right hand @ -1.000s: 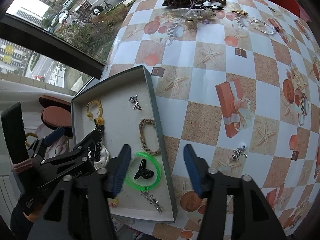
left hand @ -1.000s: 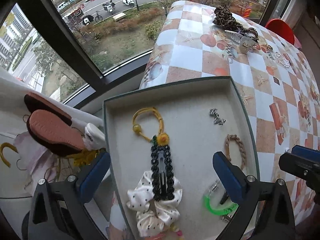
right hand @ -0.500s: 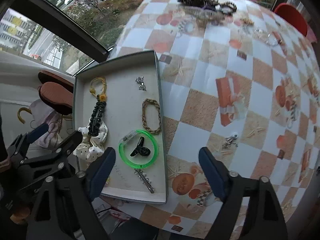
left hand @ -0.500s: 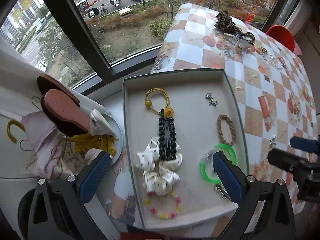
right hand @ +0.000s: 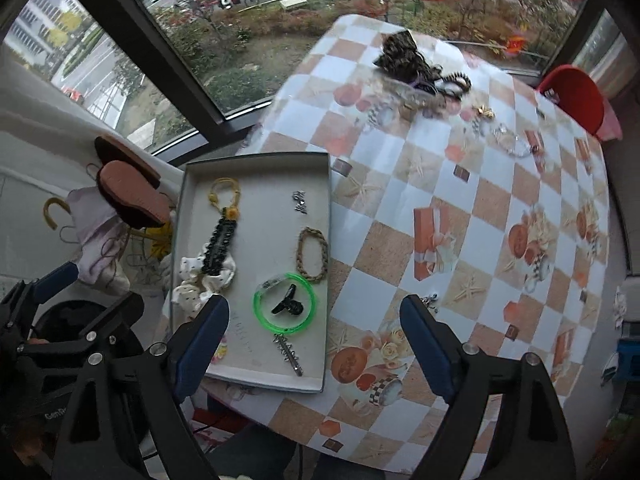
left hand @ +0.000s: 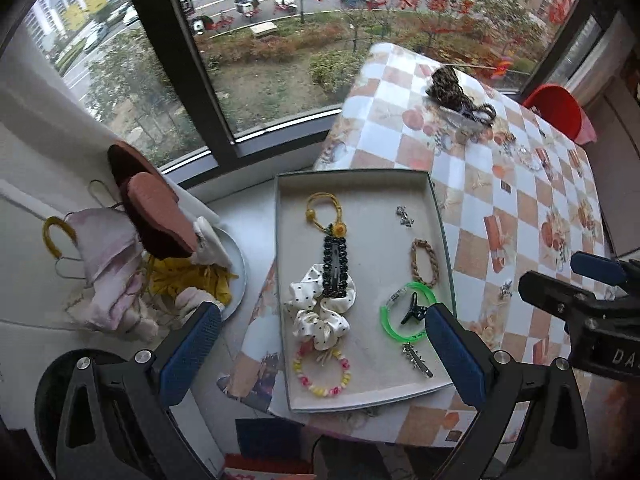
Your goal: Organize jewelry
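Through my left wrist camera, my left gripper hangs above the tray with its blue pads spread wide and nothing between them. The grey tray sits in the middle of the frame, on the near corner of the checked tablecloth. Inside it, from the top down the left side, lie a yellow hair tie, a black hair clip resting over a white dotted scrunchie, and a beaded bracelet of pink and yellow. Down the right side lie a small silver charm, a braided brown band, a green bangle with a small black claw clip inside its ring, and a silver barrette just below. At the upper right of the frame a heap of unsorted jewelry rests on the far part of the cloth. My right gripper enters from the right edge.

Through my right wrist camera, my right gripper has its jaws standing wide; they have just been opening, and nothing is caught between them. The tray lies left of centre, the green bangle and claw clip showing between my pads. A loose silver piece lies on the cloth beside my right pad. The heap sits at the top, and my left gripper fills the lower left.
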`<state>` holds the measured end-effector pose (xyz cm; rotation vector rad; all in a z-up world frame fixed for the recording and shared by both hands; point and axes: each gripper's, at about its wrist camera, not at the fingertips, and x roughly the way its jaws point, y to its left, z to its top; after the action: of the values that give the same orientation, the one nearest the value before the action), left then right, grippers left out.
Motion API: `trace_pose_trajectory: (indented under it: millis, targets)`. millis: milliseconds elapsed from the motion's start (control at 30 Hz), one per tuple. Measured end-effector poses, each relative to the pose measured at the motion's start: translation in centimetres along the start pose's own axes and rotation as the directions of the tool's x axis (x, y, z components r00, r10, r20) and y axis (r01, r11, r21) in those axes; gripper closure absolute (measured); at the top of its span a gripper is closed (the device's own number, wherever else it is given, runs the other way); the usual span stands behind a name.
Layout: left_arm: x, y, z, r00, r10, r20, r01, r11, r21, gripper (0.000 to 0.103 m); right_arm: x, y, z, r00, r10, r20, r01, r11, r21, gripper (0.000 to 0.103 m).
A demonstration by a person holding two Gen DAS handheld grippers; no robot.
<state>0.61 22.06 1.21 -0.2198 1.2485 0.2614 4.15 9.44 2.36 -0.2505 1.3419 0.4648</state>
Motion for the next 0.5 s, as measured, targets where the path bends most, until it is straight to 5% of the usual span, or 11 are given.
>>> trace_pose_trajectory:
  millis: [500]
  targets:
    - [-4.0, 0.6, -0.7, 0.999, 0.052, 0.01, -0.051, 0.997, -0.053, 0.0, -3.7, 1.5, 0.5, 0.999, -0.027, 0.04, 0.028, 0.999, -0.022, 0.014]
